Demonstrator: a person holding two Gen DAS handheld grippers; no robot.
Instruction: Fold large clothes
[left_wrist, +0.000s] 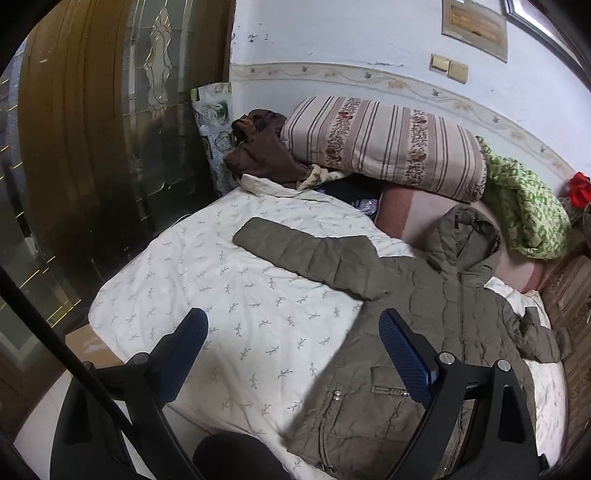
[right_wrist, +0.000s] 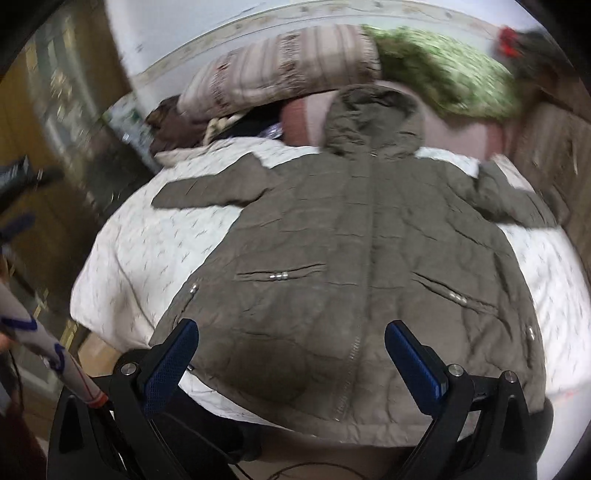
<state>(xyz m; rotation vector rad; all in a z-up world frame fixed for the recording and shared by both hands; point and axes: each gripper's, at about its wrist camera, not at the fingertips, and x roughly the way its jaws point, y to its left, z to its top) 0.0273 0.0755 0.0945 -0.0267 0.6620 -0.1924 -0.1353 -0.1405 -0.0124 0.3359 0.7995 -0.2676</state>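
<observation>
I'm seeing left gripper (left_wrist: 291, 343) hanging wide open, gripping nothing, white quilt (left_wrist: 207, 280) below, olive jacket (left_wrist: 424, 314) lying flat at 3 o'clock. Right gripper (right_wrist: 291, 354) also gaping empty, hovering over jacket hem, hood (right_wrist: 373, 118) at 12.

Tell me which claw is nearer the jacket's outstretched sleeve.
Left. The left claw hovers open over the quilt just below that sleeve; the right claw hovers open over the jacket's hem, farther off.

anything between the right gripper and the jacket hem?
Nothing visible. The right gripper hangs open directly over the olive jacket, which lies spread flat on the white quilt, its hem unobstructed.
</observation>
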